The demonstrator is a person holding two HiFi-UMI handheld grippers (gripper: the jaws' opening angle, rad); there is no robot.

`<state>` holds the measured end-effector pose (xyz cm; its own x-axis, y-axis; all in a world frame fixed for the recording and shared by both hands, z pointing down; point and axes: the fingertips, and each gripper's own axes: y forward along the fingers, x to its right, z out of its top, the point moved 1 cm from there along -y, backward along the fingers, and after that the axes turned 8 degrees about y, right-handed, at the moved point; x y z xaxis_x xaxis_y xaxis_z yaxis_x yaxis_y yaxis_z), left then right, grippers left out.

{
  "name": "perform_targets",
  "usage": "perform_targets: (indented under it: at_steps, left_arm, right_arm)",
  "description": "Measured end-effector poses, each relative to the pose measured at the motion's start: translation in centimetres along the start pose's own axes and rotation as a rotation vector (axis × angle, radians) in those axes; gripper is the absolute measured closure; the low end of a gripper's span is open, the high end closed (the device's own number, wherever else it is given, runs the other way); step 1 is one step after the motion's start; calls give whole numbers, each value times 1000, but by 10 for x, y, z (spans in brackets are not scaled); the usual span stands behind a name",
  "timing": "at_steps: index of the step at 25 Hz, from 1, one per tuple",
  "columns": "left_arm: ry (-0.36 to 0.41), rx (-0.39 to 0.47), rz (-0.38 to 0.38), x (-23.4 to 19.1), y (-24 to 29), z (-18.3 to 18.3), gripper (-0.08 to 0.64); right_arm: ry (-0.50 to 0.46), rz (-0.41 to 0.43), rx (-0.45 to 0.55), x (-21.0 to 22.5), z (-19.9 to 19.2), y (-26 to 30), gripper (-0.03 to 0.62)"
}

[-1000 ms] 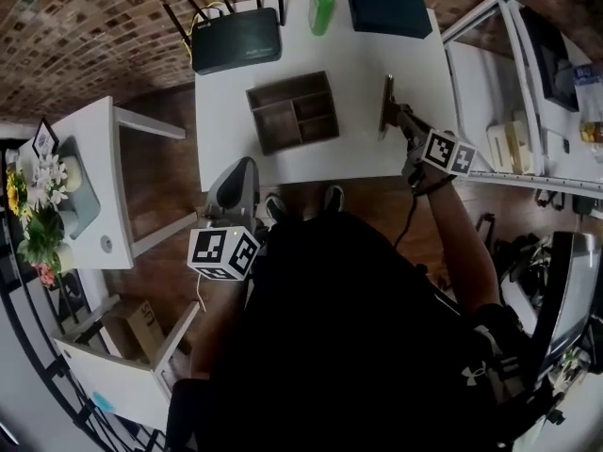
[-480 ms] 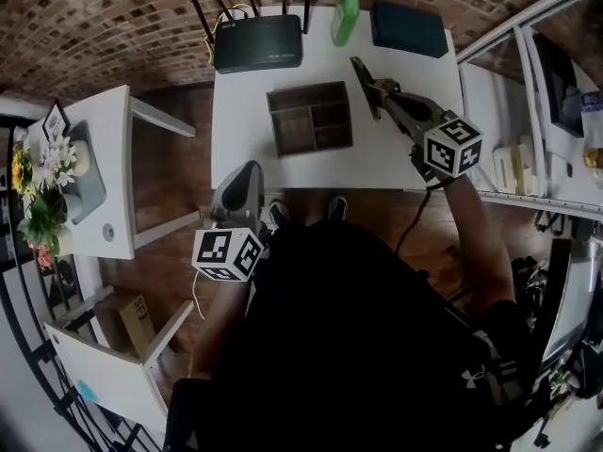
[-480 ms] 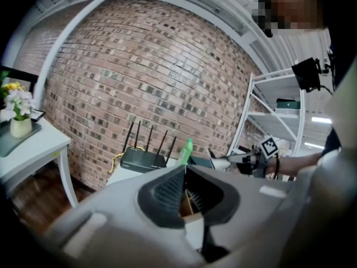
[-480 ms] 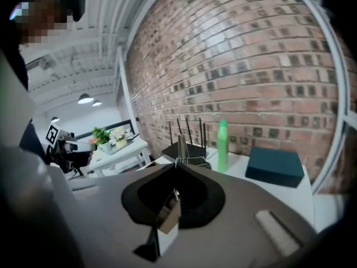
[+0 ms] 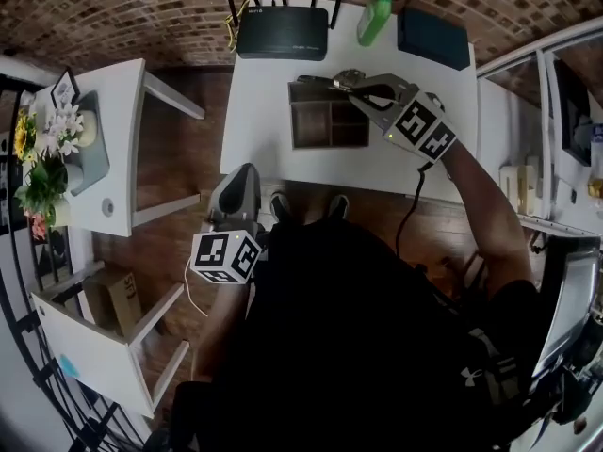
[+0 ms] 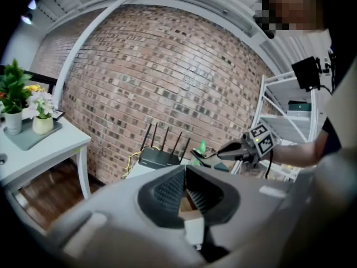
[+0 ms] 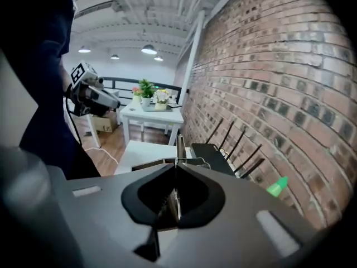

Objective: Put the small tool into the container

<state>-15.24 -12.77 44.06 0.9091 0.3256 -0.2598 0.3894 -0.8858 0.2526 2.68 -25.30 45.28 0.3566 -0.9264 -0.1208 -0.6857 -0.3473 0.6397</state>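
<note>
- While the right gripper (image 5: 349, 82) hangs in the upper middle of the head view, its jaws are pressed together on the small tool (image 5: 322, 80), a thin flat strip sticking out past the tips toward the left of the frame
- In the right gripper view the same strip (image 7: 180, 145) stands on edge in the seam between the closed pads
- The small tool is in the air over the back edge of the container (image 5: 294, 121), not down inside it; whether it touches the rim cannot be told
- The container is an open wooden tray with dividers, sitting on the white table (image 5: 264, 111)
- Bare tabletop runs left of the container to the table's left edge, and below it to the near edge
- Right of the container, the gripper's body and the person's arm cover the surface
- Along the table's far edge, by the brick wall at the top of the frame, stand a router (image 5: 283, 41) with antennas up, a green bottle (image 5: 374, 17) and a dark box (image 5: 433, 38); only a narrow strip of table separates the router from the container's back wall
- The left gripper (image 5: 245, 169) sits lower left of centre, just off the table's near edge over the wood floor, its tips together with nothing between them, well apart from the container
- A side table (image 5: 127, 149) with flowers (image 5: 42, 158) fills the left edge, with open floor between it and the white table
</note>
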Motion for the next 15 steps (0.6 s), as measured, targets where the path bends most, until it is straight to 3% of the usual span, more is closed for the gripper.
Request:
perform_targets:
  at_steps: [7,15]
  left_arm:
    - [-27,1,56,-18,-15,-4,552]
    - [-42,-5,76,-22,-18,-6,553]
  right_arm:
    - [-200,37,-145,-12,-6,39,578]
    - [-229,57,-222,-13,-26,55,578]
